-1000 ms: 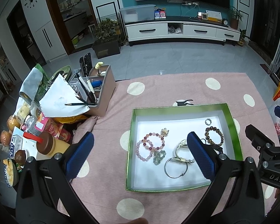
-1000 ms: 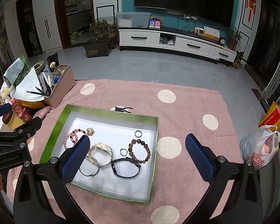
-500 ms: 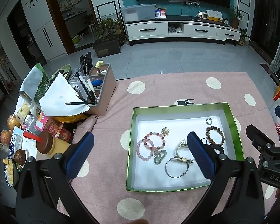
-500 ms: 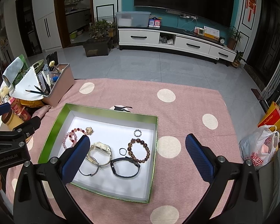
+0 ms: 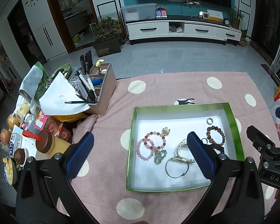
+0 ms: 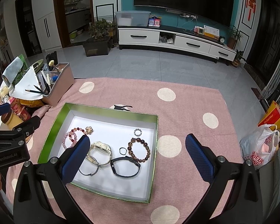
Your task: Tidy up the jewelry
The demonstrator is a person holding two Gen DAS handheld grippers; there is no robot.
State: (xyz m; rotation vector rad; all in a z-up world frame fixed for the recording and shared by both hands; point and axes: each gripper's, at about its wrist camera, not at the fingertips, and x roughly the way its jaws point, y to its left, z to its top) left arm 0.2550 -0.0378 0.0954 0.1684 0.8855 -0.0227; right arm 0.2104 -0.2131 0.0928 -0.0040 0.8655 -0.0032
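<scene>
Below both grippers, on a pink dotted cloth (image 6: 186, 100), lies a green-walled tray (image 6: 110, 111) with a white floor that holds all the jewelry. Left gripper (image 5: 140, 155): fingers spread wide, holding nothing, hanging above the tray's left half; between its fingers lie two pink bead bracelets (image 5: 151, 145), a gold flower brooch (image 5: 166, 130), a green pendant (image 5: 159, 155) and a silver bangle (image 5: 176, 167). Right gripper (image 6: 137, 157): fingers also spread wide, empty, over the tray's right half; between them lie a cream watch (image 6: 100, 151), a black band (image 6: 125, 166), a brown bead bracelet (image 6: 139, 150), a small black ring (image 6: 122, 150) and a beaded ring (image 6: 138, 132). Beyond the left gripper, off the tray's far left corner, stands a desk caddy (image 5: 102, 87) with pens.
</scene>
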